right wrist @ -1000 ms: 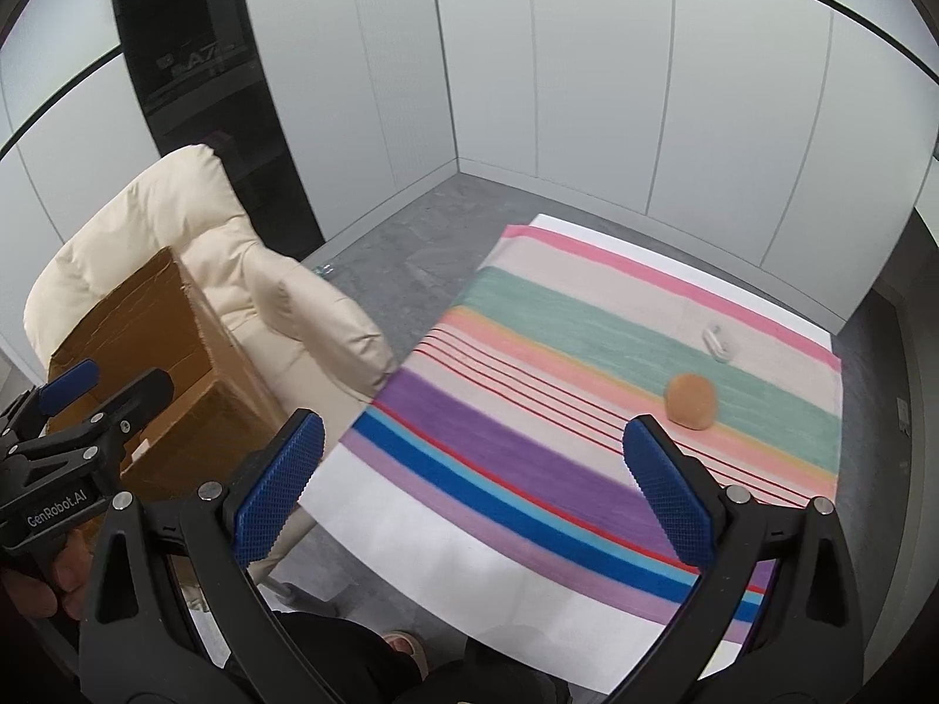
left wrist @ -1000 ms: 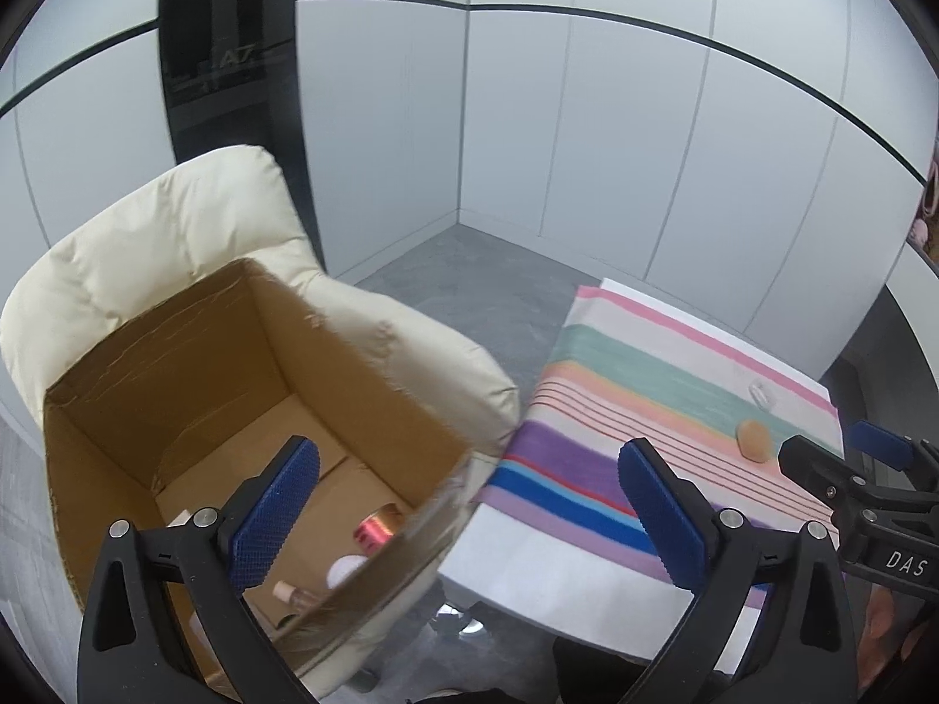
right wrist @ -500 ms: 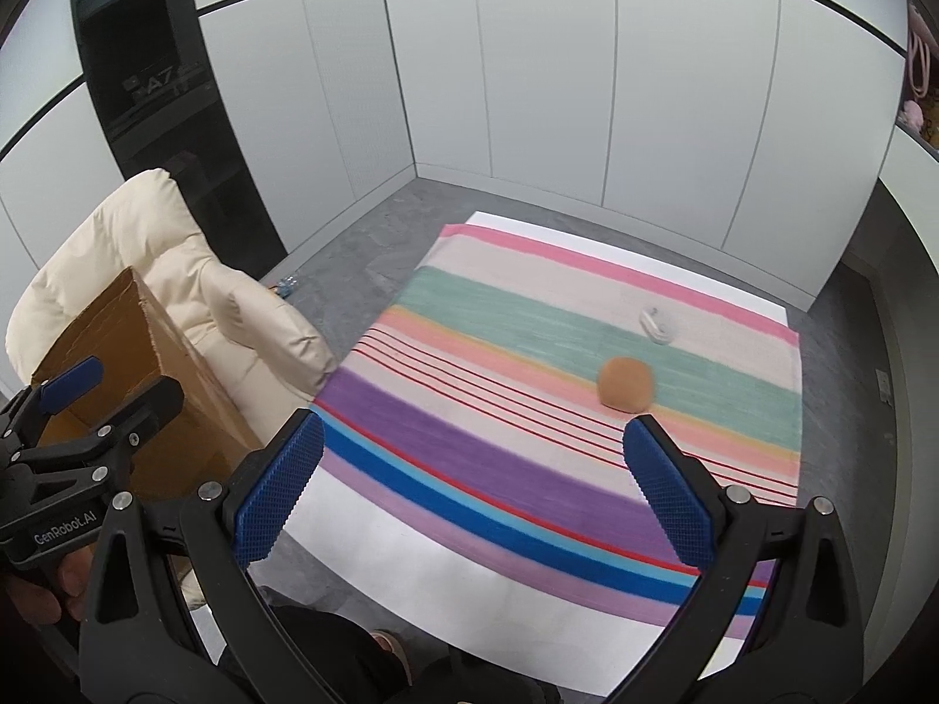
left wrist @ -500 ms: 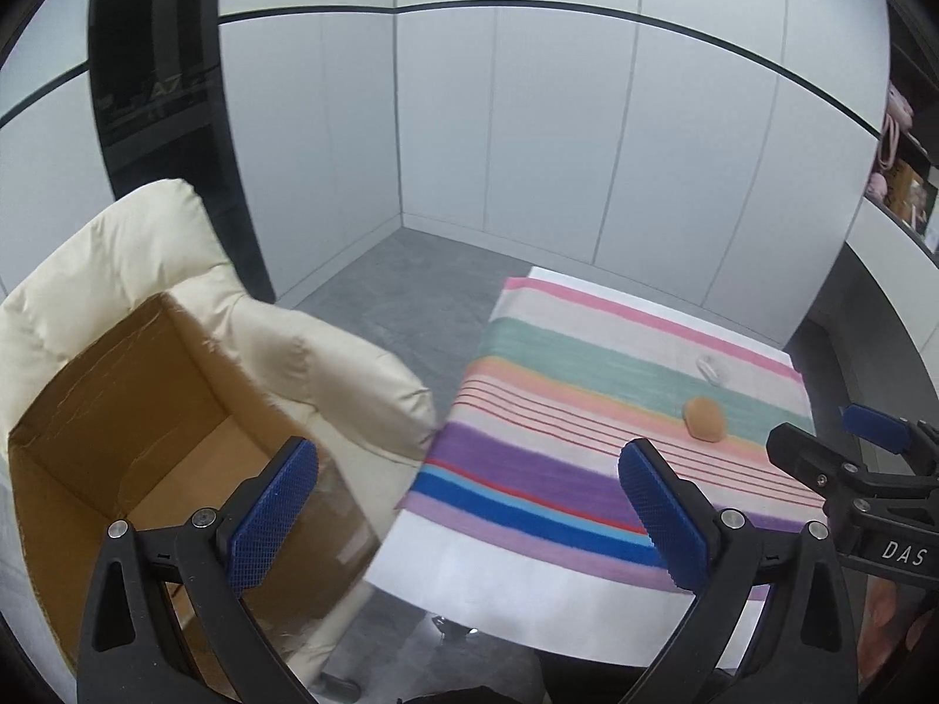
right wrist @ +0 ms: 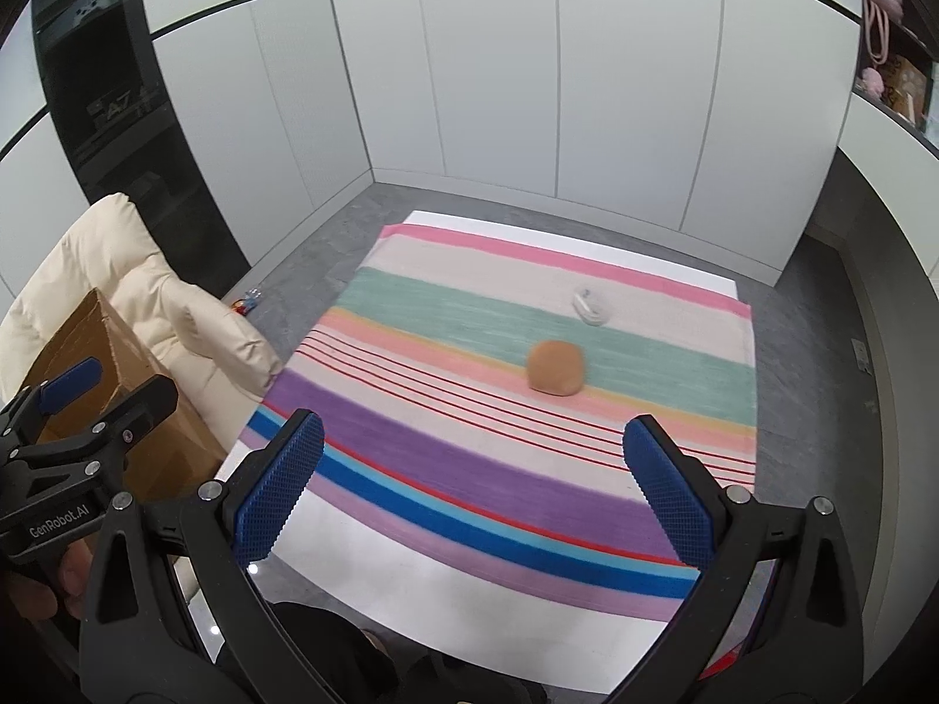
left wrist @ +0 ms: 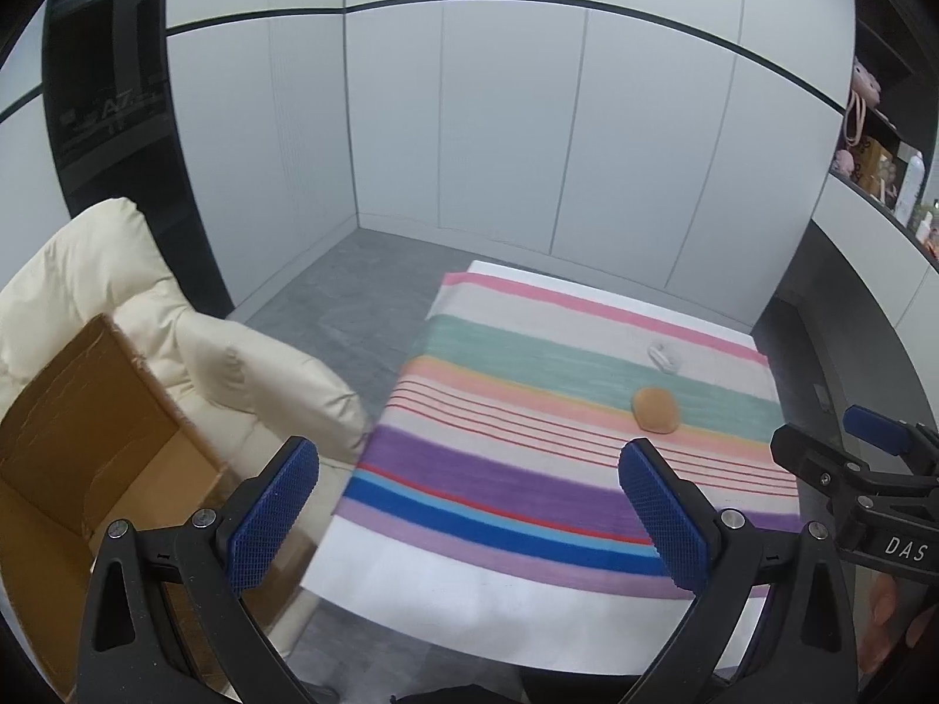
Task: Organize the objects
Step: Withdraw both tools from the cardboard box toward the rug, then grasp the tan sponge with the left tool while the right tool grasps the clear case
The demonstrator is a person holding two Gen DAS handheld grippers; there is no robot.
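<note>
I hold the left gripper (left wrist: 466, 510) and right gripper (right wrist: 472, 487) spread wide and empty above the near edge of the striped cloth (right wrist: 469, 469), with the tan round object (right wrist: 555, 367) and small white item (right wrist: 591, 306) lying on its far stripes, cardboard box (left wrist: 88, 422) on the cream chair (left wrist: 246, 375) at left.

Home-like room: cream armchair (left wrist: 193, 352), striped tablecloth (right wrist: 469, 440), white cabinets (right wrist: 528, 88).

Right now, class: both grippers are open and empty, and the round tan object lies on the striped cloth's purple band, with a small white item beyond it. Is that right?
Not quite. The round tan object lies where the green and peach bands meet, not on the purple band, as the right wrist view shows. The rest holds: both the left gripper and right gripper are open and empty, and the small white item lies beyond it on the striped cloth.
</note>
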